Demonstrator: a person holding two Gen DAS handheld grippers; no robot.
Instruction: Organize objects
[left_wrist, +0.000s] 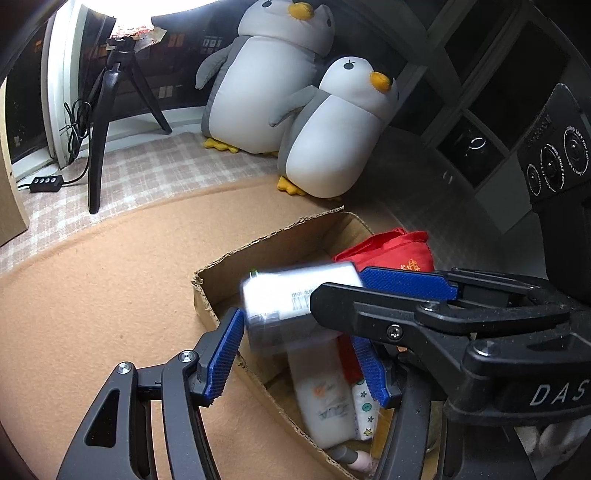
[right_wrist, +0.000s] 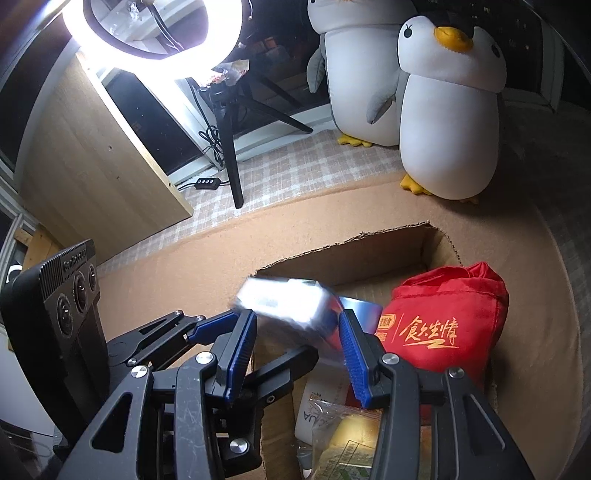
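A white and silver packet (left_wrist: 295, 306) hangs blurred over an open cardboard box (left_wrist: 207, 295) on a tan mat. In the left wrist view my left gripper (left_wrist: 299, 354) stands open around it, pads apart from it. My right gripper (left_wrist: 384, 295) crosses from the right with its fingers beside the packet. In the right wrist view the packet (right_wrist: 288, 306) sits between the right gripper's (right_wrist: 297, 339) blue fingertips (right_wrist: 351, 343); whether they clamp it is unclear. The box (right_wrist: 369, 236) holds a red bag (right_wrist: 443, 325), a white tube (left_wrist: 325, 406) and several wrapped packets.
Two plush penguins (left_wrist: 332, 125) stand behind the box on a checked cloth. A black tripod (left_wrist: 103, 110) with a ring light (right_wrist: 155, 33) and cable stands at the back left. A wooden panel (right_wrist: 99, 166) is at the left. Dark shelving (left_wrist: 480, 92) is at the right.
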